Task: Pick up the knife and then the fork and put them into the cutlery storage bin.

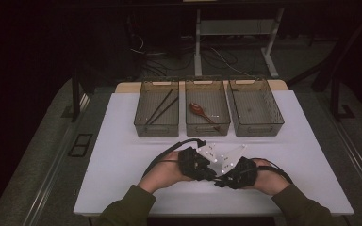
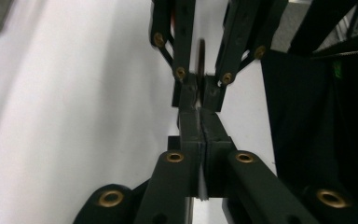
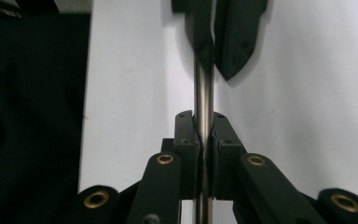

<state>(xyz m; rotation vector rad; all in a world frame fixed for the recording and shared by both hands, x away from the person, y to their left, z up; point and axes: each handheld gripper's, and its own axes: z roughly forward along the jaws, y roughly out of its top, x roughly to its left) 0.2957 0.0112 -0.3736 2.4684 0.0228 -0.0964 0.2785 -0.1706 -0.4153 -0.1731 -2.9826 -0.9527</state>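
A thin metal rod runs straight up from between my right gripper's jaws, which are shut on it. Its far end goes in between the left gripper's jaws at the top of that view. In the left gripper view my left gripper is shut, with a pale sliver of the rod between its pads. Just ahead, the right gripper holds the rod's dark length. From above, the left gripper and the right gripper meet tip to tip low over the front middle of the white table.
Three mesh bins stand in a row at the back. The left bin holds dark chopsticks, and the middle bin holds a wooden spoon. I cannot tell what lies in the right bin. Cables trail from both grippers.
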